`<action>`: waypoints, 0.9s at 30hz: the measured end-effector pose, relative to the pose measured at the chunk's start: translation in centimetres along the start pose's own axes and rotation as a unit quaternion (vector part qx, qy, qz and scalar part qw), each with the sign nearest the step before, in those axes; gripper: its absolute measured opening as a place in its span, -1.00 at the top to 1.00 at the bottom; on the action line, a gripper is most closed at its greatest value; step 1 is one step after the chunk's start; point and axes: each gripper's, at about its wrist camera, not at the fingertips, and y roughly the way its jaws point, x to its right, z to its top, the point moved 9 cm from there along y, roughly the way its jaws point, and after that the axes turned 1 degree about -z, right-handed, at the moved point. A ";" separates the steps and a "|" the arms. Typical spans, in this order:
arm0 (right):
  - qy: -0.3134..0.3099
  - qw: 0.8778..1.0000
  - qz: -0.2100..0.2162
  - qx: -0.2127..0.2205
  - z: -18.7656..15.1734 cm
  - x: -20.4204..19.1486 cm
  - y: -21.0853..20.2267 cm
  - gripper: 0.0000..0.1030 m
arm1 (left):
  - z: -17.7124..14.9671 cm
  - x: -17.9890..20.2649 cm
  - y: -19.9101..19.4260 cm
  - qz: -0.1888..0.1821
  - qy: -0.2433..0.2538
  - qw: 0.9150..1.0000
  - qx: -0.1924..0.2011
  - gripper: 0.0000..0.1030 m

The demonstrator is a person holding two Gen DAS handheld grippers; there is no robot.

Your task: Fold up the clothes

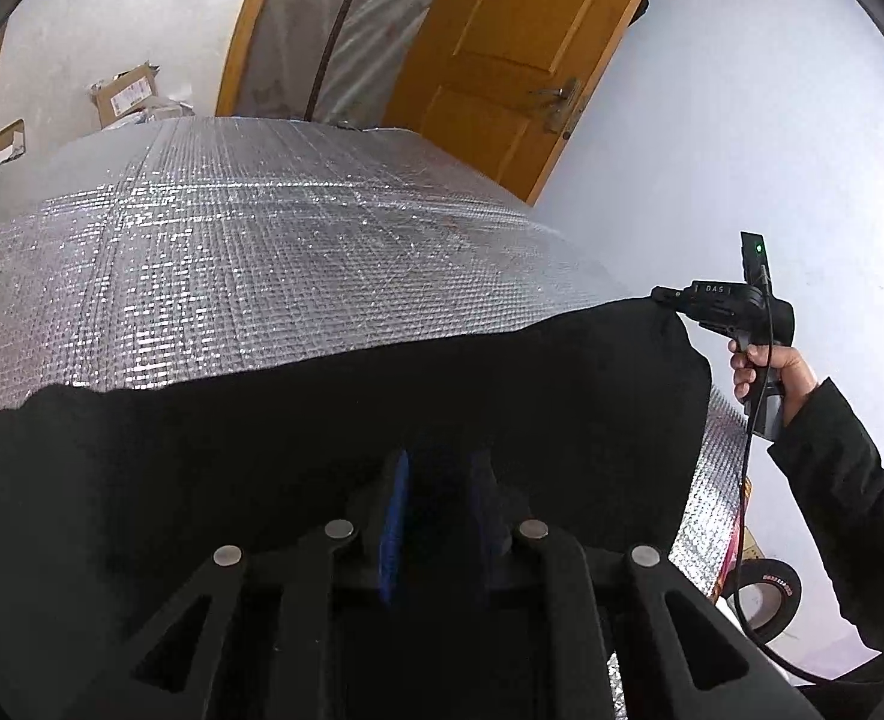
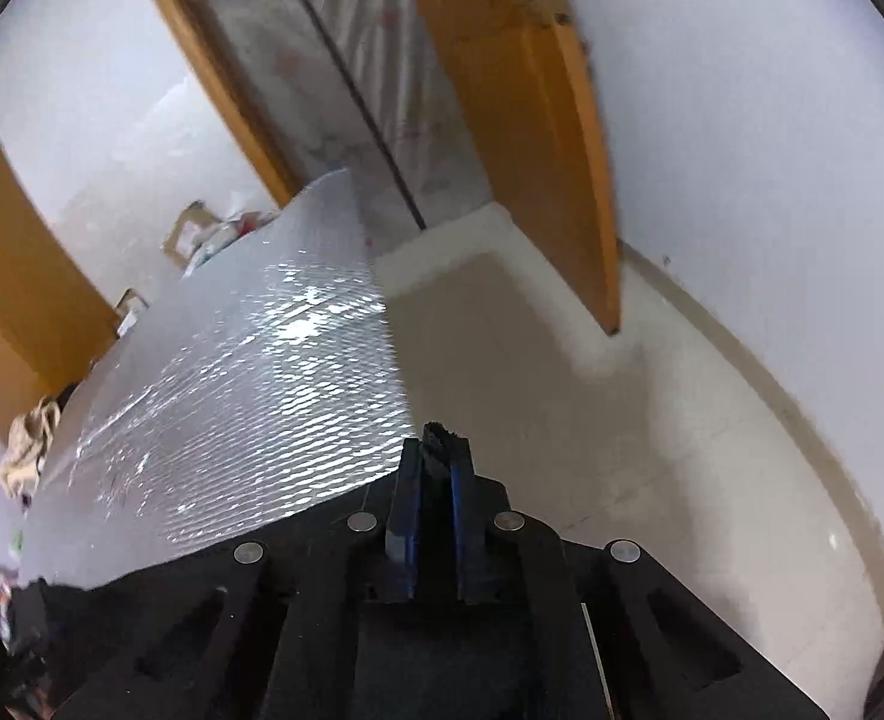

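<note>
Black soft cloth garment [image 1: 333,420] draped on silver foil-covered counter [image 1: 231,240] | right gripper [image 1: 661,294] at 3 o'clock pinching far corner | left gripper [image 1: 438,462] fingers part-spread, grip unclear | limp, light, sags between corners; take by corners, keep edge taut.

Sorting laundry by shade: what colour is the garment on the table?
Black, plain; the garment shows best in the left wrist view.

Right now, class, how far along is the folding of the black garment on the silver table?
Done: the black garment lies spread on the silver table. In hand: the right gripper pinches its far corner; the left gripper has cloth between its fingers. Left: no finished fold shows yet.
</note>
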 end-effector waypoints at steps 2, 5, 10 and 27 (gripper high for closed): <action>0.005 1.000 -0.011 0.017 0.1 0.4 -0.9 0.65 | -0.1 -0.1 -0.2 0.001 -0.002 1.000 0.003 0.61; 0.002 0.999 0.011 0.049 0.0 -0.4 -3.3 0.41 | -0.1 -0.4 -0.8 0.006 -0.008 1.000 0.008 0.61; -0.060 0.995 0.071 0.028 -3.7 -4.1 -5.2 0.41 | -0.5 -1.2 -1.3 0.010 -0.021 1.000 0.011 0.61; -0.148 0.985 0.087 0.003 -10.5 -13.9 -5.1 0.38 | -1.7 -7.8 -6.9 0.105 -0.081 0.990 0.054 0.61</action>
